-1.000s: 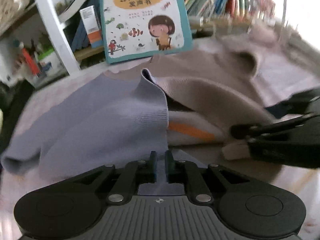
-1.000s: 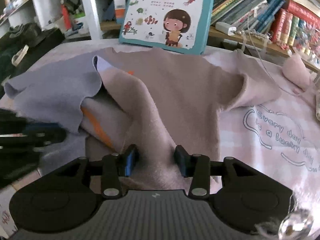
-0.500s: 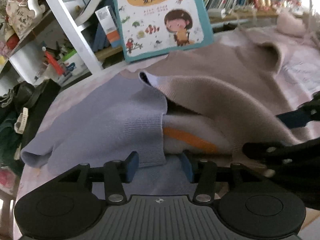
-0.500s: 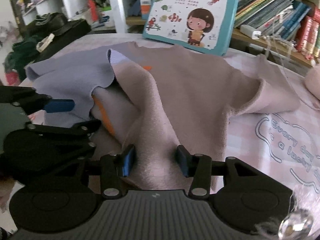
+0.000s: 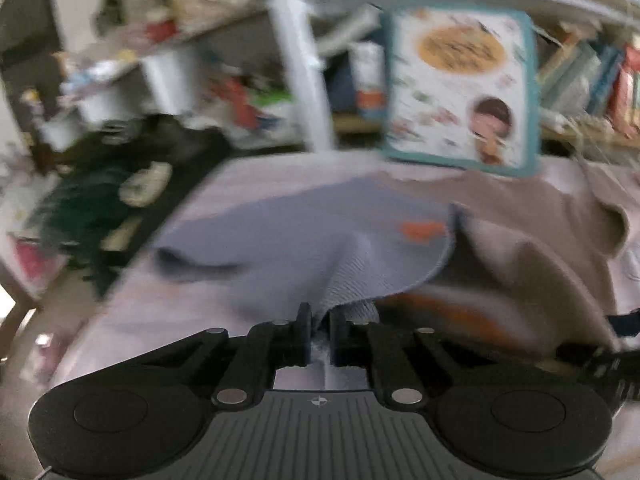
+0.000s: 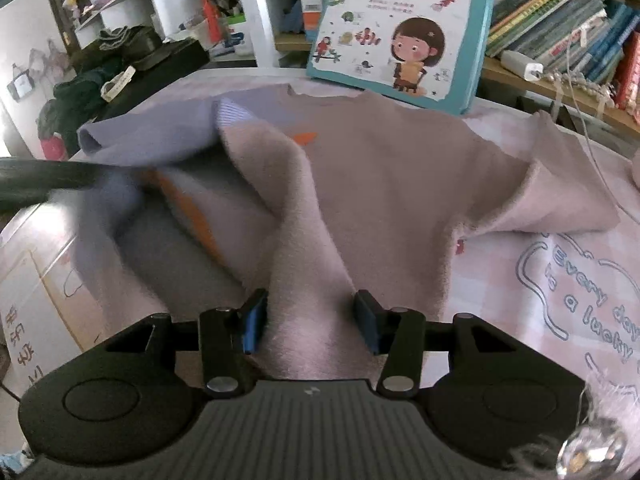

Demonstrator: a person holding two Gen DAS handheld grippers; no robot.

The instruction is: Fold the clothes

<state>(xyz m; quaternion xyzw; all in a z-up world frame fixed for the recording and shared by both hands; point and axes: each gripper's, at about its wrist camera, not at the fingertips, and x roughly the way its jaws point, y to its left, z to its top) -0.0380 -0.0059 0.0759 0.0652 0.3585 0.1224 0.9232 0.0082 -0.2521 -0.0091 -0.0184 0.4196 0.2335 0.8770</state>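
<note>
Lavender knit fabric of a sweater (image 5: pixel 328 236) fills the centre of the left wrist view, which is blurred; its hem rises in a ridge into the left gripper (image 5: pixel 319 330) at the lower centre of the frame, whose fingers (image 5: pixel 303 332) are clenched on the cloth. To the right, the garment's beige half (image 6: pixel 384 184) spreads toward the upper right of the frame, with an orange stripe (image 6: pixel 188 208) showing on the pale layer under the lifted fold. In the right wrist view the sweater lies on a pink checked cloth (image 6: pixel 560 280) with printed lettering at the lower right. The right gripper (image 6: pixel 310 322) sits at the lower centre, its blue-tipped fingers (image 6: pixel 252 320) spread apart on either side of a raised beige fold without pinching it. A picture book (image 6: pixel 404 24) stands against a bookshelf (image 6: pixel 560 20) at the top of the frame. Dark clothing (image 6: pixel 104 68) is heaped at the upper left.
</note>
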